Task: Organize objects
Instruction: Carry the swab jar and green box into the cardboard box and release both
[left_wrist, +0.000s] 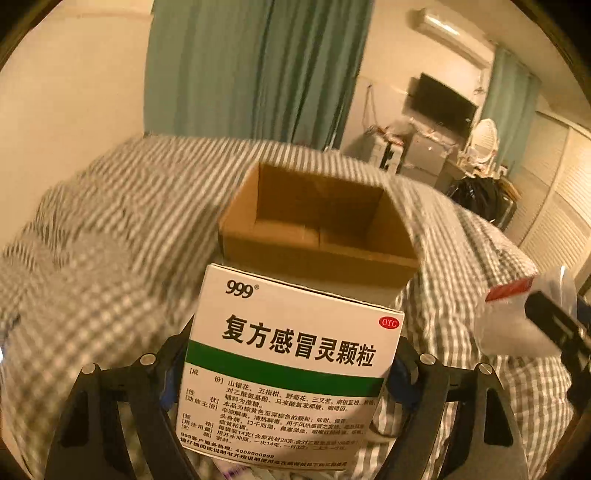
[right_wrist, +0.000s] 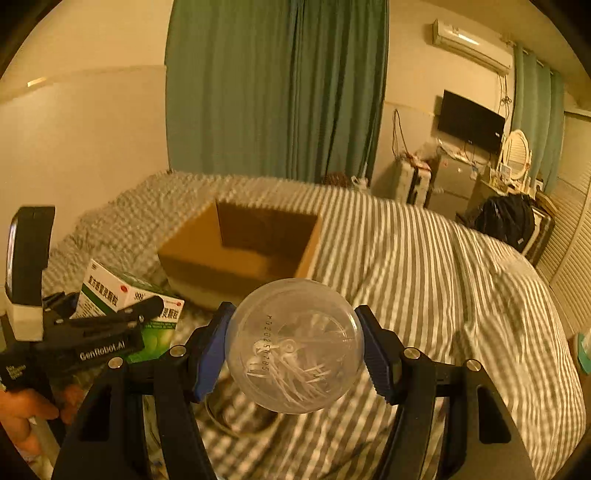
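The left gripper (left_wrist: 291, 373) is clamped on a white-and-green medicine box (left_wrist: 291, 365), held upright just near of an open cardboard box (left_wrist: 317, 221). The right gripper (right_wrist: 295, 350) is clamped on a clear round container of floss picks (right_wrist: 295, 347), held above the striped bed (right_wrist: 461, 295).

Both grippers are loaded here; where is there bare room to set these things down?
The cardboard box looks empty inside, so its floor is free. The striped duvet right of the box is bare. It is crowded left of the box, around the medicine box and left gripper.
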